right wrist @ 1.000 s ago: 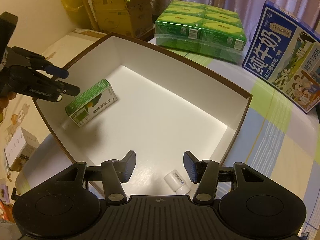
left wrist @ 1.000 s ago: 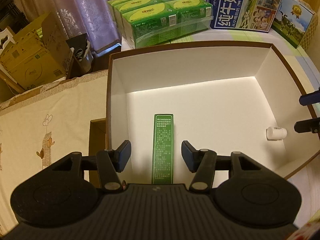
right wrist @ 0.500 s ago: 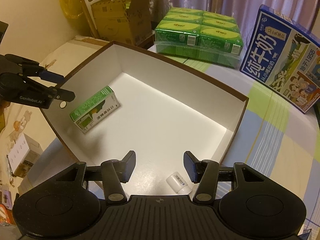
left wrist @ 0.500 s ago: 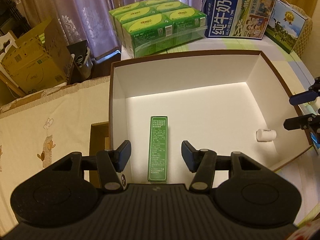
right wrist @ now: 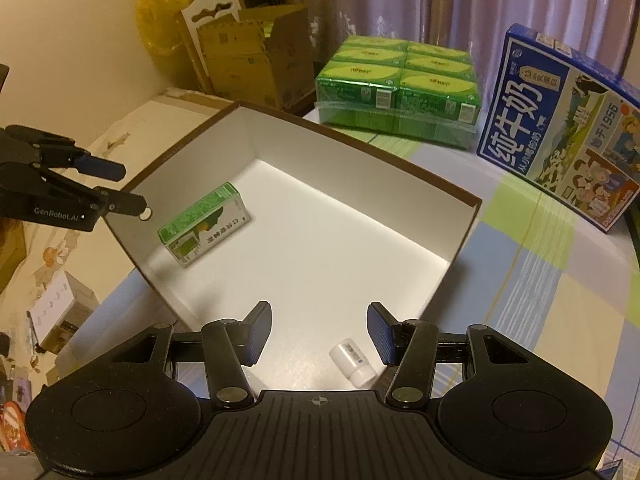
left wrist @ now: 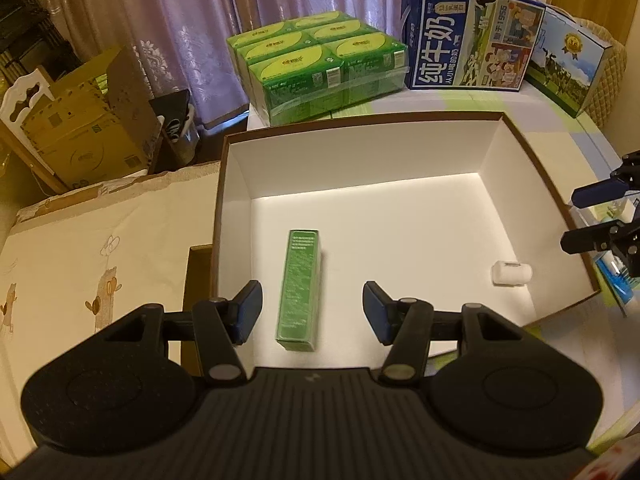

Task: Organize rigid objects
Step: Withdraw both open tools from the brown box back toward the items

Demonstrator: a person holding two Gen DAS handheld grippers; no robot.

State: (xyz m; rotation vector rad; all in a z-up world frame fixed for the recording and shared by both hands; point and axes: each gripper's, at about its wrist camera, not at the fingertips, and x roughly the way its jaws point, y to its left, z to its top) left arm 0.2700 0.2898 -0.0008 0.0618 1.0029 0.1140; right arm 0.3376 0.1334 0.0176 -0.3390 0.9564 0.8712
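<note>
A brown-rimmed white box (left wrist: pixel 360 152) (right wrist: pixel 360 152) sits open on the bed. Inside it a green carton (left wrist: pixel 300 288) (right wrist: pixel 204 220) lies on its side near one wall. A small white bottle (left wrist: pixel 511 273) (right wrist: pixel 353 362) lies near the opposite wall. My left gripper (left wrist: pixel 312 312) hovers open above the carton, which lies on the box floor below and between the fingers, untouched. My right gripper (right wrist: pixel 320 332) hovers open above the white bottle, holding nothing. Each gripper shows in the other's view: the left gripper (right wrist: pixel 124 188) at the box's left rim, the right gripper (left wrist: pixel 580 220) at its right rim.
A shrink-wrapped pack of green cartons (left wrist: pixel 320 68) (right wrist: pixel 400 88) and a blue milk case (left wrist: pixel 468 32) (right wrist: pixel 560 128) stand behind the box. Cardboard boxes (left wrist: pixel 80 128) (right wrist: pixel 256 52) sit at the back left. A cream patterned sheet (left wrist: pixel 100 248) lies left of the box.
Both grippers have risen and drawn back from the box, so more of its rim shows. The carton and the bottle stay where they lay. Jaw spacing is unchanged.
</note>
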